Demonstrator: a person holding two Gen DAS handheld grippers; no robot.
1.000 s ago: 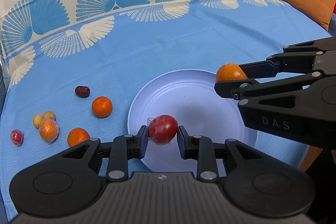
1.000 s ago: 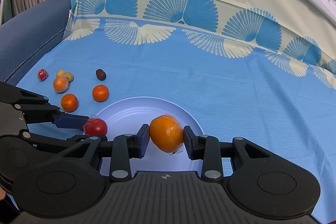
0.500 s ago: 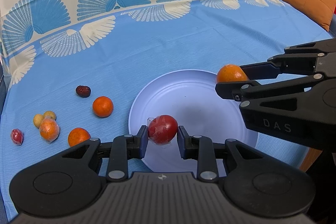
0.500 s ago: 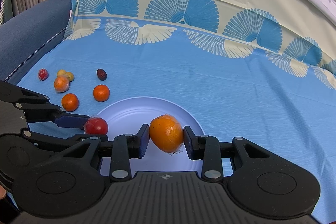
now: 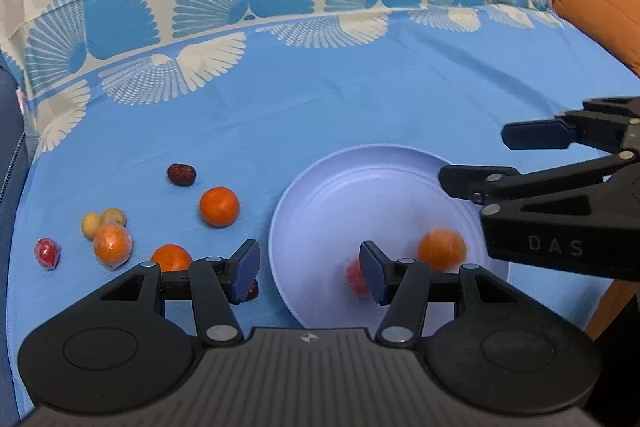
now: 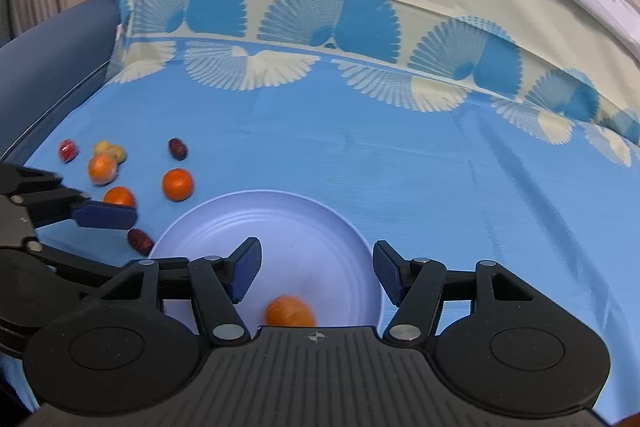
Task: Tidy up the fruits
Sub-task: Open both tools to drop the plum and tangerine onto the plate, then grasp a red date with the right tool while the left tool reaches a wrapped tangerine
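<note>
- The landmark is the pale lilac round plastic plate [image 5: 360, 187], lying on a blue cloth with cream and blue fan prints [image 5: 320, 107] that covers the surface.
- Two fruits are in the plate: a blurred round orange [image 5: 442, 250] near its front right part, and a small red wrapped fruit [image 5: 354, 277] near its front edge, half hidden behind a pad of the left tool.
- The left tool [image 5: 308, 271] hangs over the plate's front left rim. Its jaws are opening and nothing is clamped; the red fruit lies below, free of the pads.
- The right tool [image 6: 316, 271] hangs over the plate's front part. Its jaws are opening too, with the orange lying loose below the gap.
- By my judgement the job is at an early stage: two pieces delivered, the larger share left.
- Left to gather, all on the cloth to the left of the plate: a bare tangerine [image 5: 219, 206] nearest, another tangerine [image 5: 172, 257] by the left tool's pad, a wrapped orange fruit [image 5: 113, 245], two small yellow fruits [image 5: 98, 221] touching it, a red wrapped sweet-like fruit [image 5: 47, 253] farthest out, and a dark red date [image 5: 181, 174] further back.
- A second dark date [image 6: 140, 241] sits just beside the plate's left rim.
- Nothing blocks the way to those fruits. The tools crowd each other over the plate, and an orange cushion [image 5: 600, 11] lies well beyond its right side.
</note>
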